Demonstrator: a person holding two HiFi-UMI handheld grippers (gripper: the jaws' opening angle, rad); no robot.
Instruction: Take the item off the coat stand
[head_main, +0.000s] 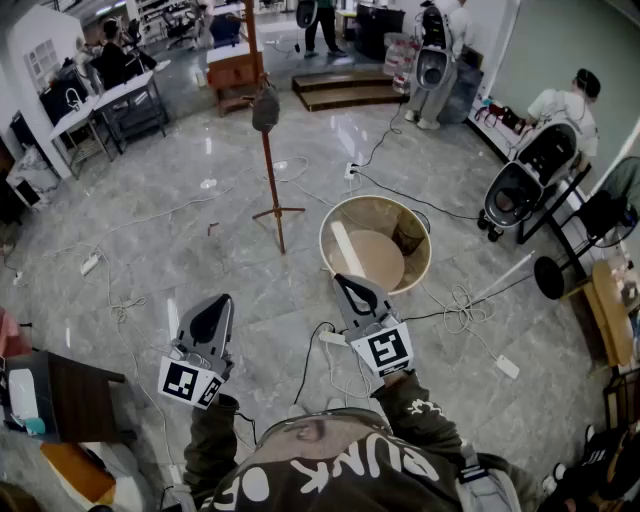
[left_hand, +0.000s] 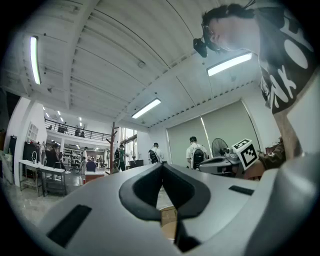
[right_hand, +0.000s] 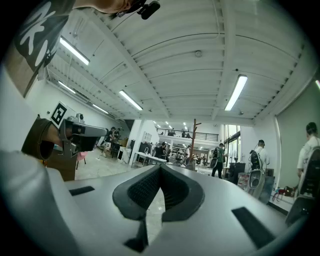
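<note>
A thin wooden coat stand (head_main: 270, 170) rises from the marble floor ahead of me, with a dark grey item (head_main: 265, 108) hanging near its top. Both grippers are low and close to my body, well short of the stand. My left gripper (head_main: 222, 302) points forward with its jaws together and nothing in them. My right gripper (head_main: 341, 282) is shut and empty too, just before the round tub. The left gripper view shows its tips (left_hand: 161, 167) meeting, with the stand (left_hand: 113, 145) far off. In the right gripper view, the right gripper (right_hand: 161, 169) is closed and the stand (right_hand: 194, 137) is distant.
A large round beige tub (head_main: 342, 218) stands right of the coat stand, close to my right gripper. Cables and power strips (head_main: 332, 337) trail over the floor. Tables (head_main: 110, 100) stand at the far left, strollers (head_main: 520, 185) and several people at the back and right.
</note>
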